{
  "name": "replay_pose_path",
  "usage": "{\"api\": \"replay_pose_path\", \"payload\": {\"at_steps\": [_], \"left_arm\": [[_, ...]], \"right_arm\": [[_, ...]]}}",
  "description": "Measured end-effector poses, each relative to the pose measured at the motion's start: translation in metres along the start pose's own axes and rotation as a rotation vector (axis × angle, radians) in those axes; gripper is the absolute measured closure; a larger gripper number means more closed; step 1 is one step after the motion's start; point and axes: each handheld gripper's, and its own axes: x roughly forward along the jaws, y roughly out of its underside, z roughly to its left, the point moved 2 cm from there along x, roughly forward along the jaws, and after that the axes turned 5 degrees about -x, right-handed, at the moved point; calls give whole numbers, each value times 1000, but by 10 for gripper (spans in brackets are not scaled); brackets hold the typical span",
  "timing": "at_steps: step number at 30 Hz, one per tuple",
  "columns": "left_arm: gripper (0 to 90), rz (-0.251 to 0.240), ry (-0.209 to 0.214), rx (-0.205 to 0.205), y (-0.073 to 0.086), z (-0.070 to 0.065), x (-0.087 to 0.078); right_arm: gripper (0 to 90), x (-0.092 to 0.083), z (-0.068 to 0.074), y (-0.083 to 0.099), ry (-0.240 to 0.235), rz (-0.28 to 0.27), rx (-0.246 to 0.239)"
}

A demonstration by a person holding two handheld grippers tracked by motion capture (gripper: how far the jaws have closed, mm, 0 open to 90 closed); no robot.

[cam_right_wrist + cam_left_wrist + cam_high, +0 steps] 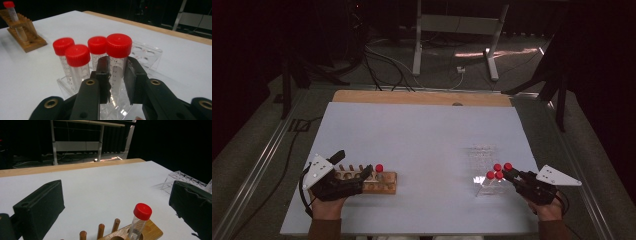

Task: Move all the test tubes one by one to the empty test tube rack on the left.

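Tube [117, 62] at centre frame is clamped by right gripper [117, 80]; a straight vertical lift from clear rack [147, 53] is advised. Left gripper [117, 202] is spread wide.

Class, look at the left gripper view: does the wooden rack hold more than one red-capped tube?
No, the wooden rack holds a single red-capped tube, beside bare pegs.

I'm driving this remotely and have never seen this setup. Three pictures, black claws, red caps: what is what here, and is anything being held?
No robot: a person holds a two-jaw tool in each hand. The high view looks down on the white table. The other two cameras ride on the tools. The left gripper is open around the wooden rack, which holds one red-capped tube. The right gripper has its jaws against a tube, one of four in the clear rack.
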Motion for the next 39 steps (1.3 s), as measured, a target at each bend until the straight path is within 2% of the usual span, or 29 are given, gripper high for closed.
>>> {"api": "replay_pose_path", "payload": {"at_steps": [8, 17, 22, 31, 39], "left_arm": [[6, 2, 1, -2, 1, 0, 1], [6, 6, 3, 0, 1, 0, 1], [6, 2, 0, -4, 0, 0, 1], [6, 4, -1, -5, 0, 0, 1], [6, 2, 15, 3, -3, -6, 1]], "right_arm": [[744, -6, 1, -12, 19, -28, -1], [744, -23, 1, -29, 42, -61, -15], [744, -30, 4, -36, 30, -60, -27], [744, -42, 13, -45, -18, -49, -55], [744, -42, 27, -52, -115, -24, -96]]}}
